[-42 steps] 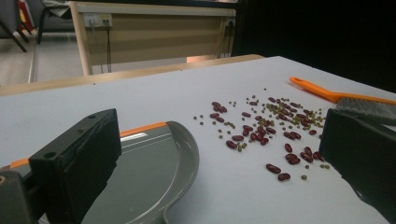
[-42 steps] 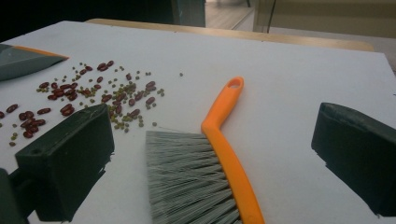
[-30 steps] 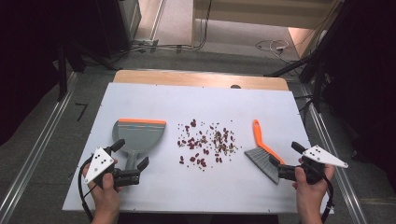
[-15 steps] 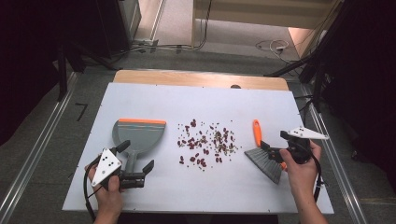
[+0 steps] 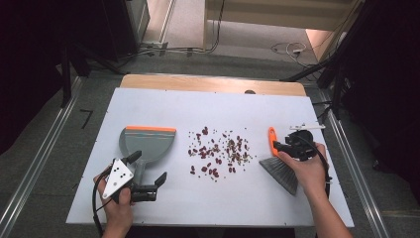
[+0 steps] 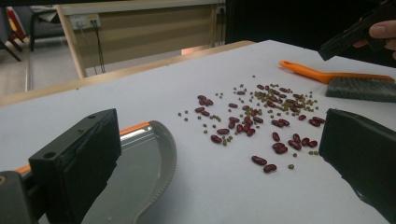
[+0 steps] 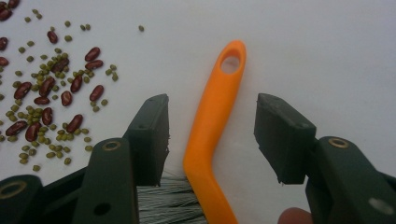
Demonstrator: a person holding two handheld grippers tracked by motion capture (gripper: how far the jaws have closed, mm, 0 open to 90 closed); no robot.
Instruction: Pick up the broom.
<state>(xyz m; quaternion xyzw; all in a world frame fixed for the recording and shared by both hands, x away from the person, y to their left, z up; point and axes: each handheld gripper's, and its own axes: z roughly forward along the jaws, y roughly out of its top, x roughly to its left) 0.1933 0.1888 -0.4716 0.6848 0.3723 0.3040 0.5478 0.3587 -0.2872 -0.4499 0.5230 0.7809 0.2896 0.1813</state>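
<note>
A grey dustpan [image 5: 147, 144] with an orange front lip lies on the left of the white table [image 5: 218, 106]. My left gripper [image 5: 147, 169] is open at the pan's handle end, holding nothing; in the left gripper view one jaw hangs over the dustpan [image 6: 144, 163]. Red and green beans [image 5: 218, 151] are scattered mid-table. On the right lies a brush [image 5: 281, 171] with grey bristles and an orange handle [image 7: 212, 116]. My right gripper [image 7: 212, 108] is open, one jaw on each side of that handle, not touching it.
The table's wooden far edge [image 5: 213, 84] borders a floor with cables. Metal rails [image 5: 42, 158] run along both sides. Bare tabletop lies beyond the beans and in front of them. From the left gripper view the right gripper [image 6: 355, 32] hovers above the brush [image 6: 359, 86].
My right gripper has moved up from the table's right front corner to stand over the brush handle. My left gripper has shifted slightly near the dustpan handle.
</note>
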